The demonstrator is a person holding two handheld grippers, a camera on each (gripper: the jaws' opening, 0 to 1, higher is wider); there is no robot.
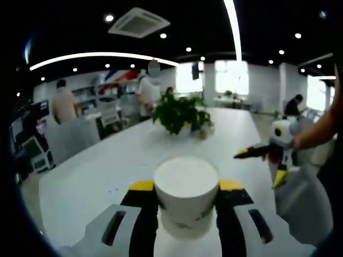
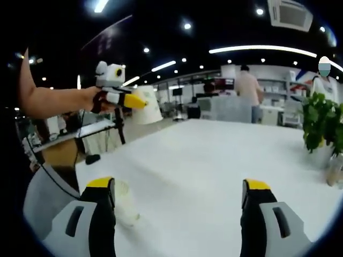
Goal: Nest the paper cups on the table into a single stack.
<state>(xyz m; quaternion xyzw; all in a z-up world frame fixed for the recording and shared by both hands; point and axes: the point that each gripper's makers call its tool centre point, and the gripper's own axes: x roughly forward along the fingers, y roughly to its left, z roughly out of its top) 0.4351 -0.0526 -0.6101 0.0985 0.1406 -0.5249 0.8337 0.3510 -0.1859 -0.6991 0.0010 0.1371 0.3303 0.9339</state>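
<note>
Left gripper [image 1: 186, 199]: clamped on a white paper cup [image 1: 186, 194], one yellow-tipped jaw on each side of the wall; the cup is carried bottom-up, its flat base facing the camera, lifted above the white table [image 1: 96, 176].
Same cup seen from the right gripper view: it shows as a pale cone [image 2: 146, 105] at the tip of the left gripper [image 2: 124, 99], held high over the table's far corner by the person's forearm [image 2: 53, 100].
Right gripper [image 2: 179, 195]: jaws spread wide with nothing between them, hovering low over the table [image 2: 214, 160].
Right gripper in the left gripper view: off to the right [image 1: 265, 151], apart from the held cup.
Second cup: a translucent, pale cup-like shape [image 2: 126, 206] sits on the table just beside the right gripper's left jaw; too blurred to tell if it is upright or inverted.
Other things: a potted plant [image 1: 181, 114] stands mid-table, well apart from both grippers.
Step in hand, as I judge it: bring the held cup over the one on the table and drop it on.
Doing it well: keep the grip light so the thin wall does not oval; line the rims up coaxially before lowering; come down straight, not tilted.
Risk: the table cup is light and may skid, so the free gripper could steady it.
</note>
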